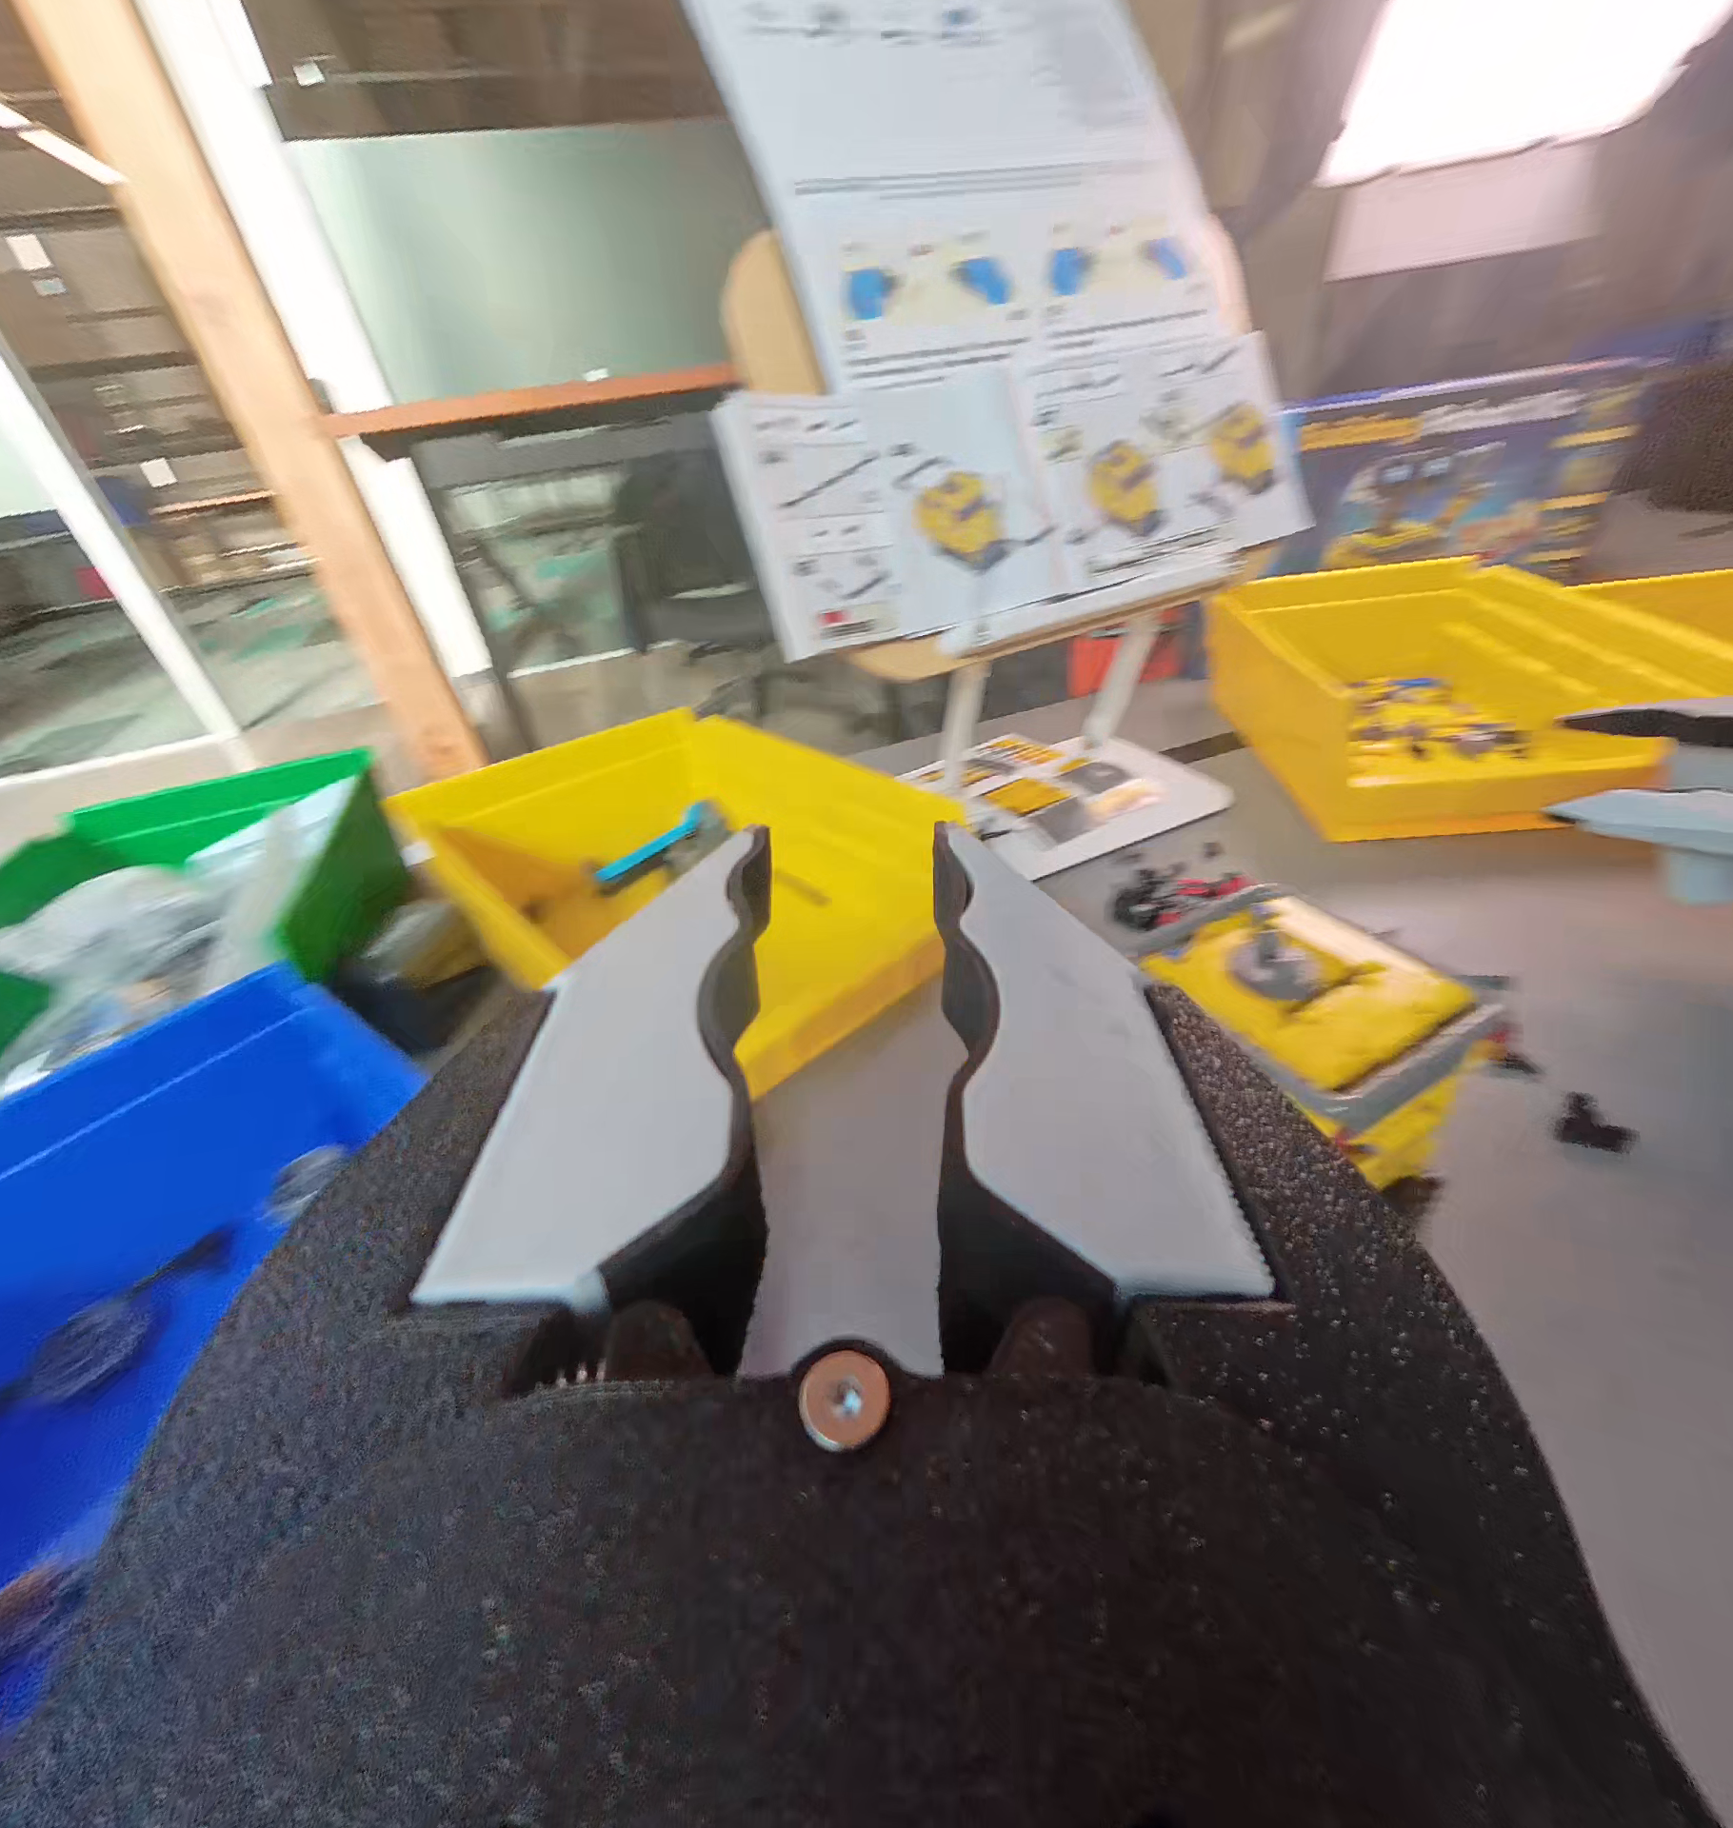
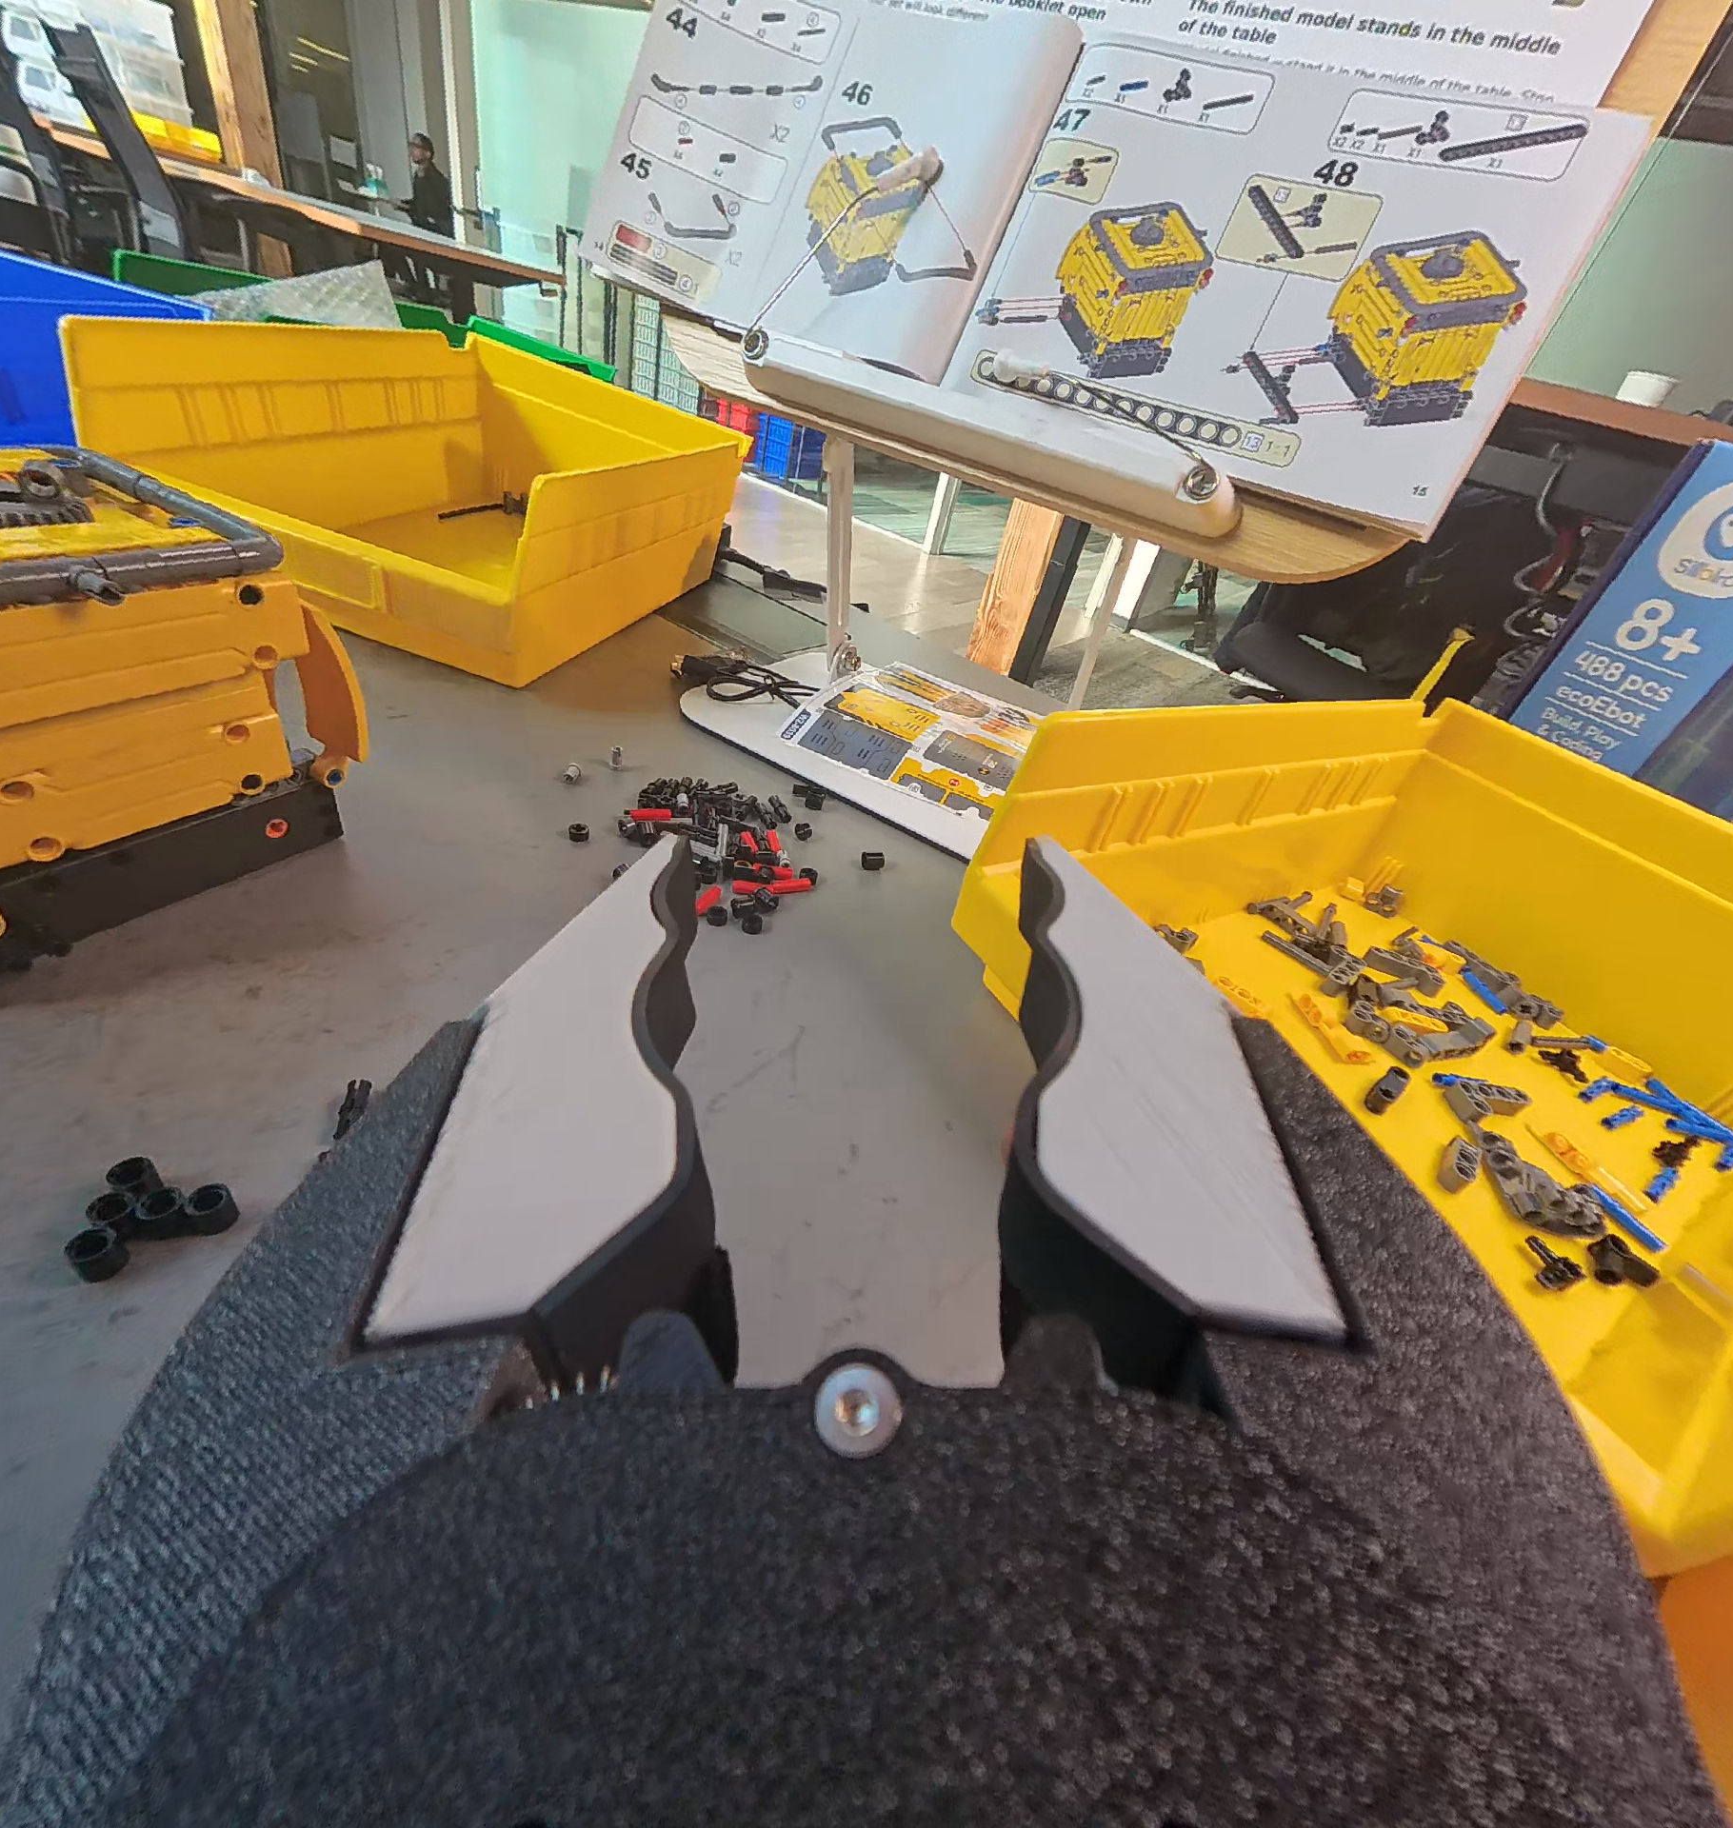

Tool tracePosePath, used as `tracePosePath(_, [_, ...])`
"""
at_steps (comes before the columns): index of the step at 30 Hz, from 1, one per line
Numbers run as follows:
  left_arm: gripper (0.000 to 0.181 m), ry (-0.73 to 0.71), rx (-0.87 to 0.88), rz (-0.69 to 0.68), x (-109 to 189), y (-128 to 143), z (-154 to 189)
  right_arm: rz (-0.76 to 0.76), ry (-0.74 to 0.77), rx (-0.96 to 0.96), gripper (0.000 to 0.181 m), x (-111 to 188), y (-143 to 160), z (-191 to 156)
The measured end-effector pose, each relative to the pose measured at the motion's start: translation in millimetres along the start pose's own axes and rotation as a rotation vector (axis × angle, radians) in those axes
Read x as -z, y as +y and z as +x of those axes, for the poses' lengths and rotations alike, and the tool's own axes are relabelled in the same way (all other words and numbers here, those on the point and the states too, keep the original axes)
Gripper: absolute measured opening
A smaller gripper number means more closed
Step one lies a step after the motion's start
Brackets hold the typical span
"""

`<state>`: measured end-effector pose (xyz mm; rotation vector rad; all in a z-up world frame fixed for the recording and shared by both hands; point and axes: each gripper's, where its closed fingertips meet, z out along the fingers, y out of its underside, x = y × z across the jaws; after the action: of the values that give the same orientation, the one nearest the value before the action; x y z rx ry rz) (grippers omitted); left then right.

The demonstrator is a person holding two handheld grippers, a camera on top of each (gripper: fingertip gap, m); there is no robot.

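The left gripper point(image 1: 853, 851) is up in the air above a grey table point(image 1: 1585, 1335). Its two grey fingers point(image 1: 645, 1039) are apart and nothing is between them. The picture is blurry. Just past the fingers sits a yellow box point(image 1: 843, 791) with a small blue piece point(image 1: 645, 861) inside. To the left are a green box point(image 1: 328, 870) with clear bags and a blue box point(image 1: 150, 1138). To the right is a yellow toy model point(image 1: 1318, 999) on the table. Behind it a stand holds an open booklet point(image 1: 1001, 504). The other gripper point(image 1: 1674, 781) shows at the right edge, near another yellow box point(image 1: 1268, 683).
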<state>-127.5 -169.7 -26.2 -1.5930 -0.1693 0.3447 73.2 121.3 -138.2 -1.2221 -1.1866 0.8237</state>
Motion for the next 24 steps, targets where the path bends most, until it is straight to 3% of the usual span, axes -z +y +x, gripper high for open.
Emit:
tracePosePath(3, [0.031,-0.327,-0.047,-0.166,49,16,-105,-0.01,-0.008,0.039,0.063,-1,1,-6])
tracePosePath(5, [0.032,-0.465,-0.068,-0.29,81,27,-161,-0.019,-0.016,0.068,0.062,-2,2,-10])
tracePosePath(8, [0.033,-0.447,-0.042,-0.48,103,53,-203,-0.021,-0.023,0.094,0.062,-3,2,-15])
tracePosePath(12, [0.033,-0.222,-0.011,-0.754,103,112,-203,-0.017,-0.017,0.078,0.063,-3,1,-12])
tracePosePath(17, [0.039,-0.016,-0.114,-1.142,102,187,-184,-0.021,-0.009,0.067,0.063,-4,2,-10])
tracePosePath(24, [0.026,0.117,-0.2,-1.435,86,232,-192,-0.035,-0.005,0.101,0.063,-4,4,-13])
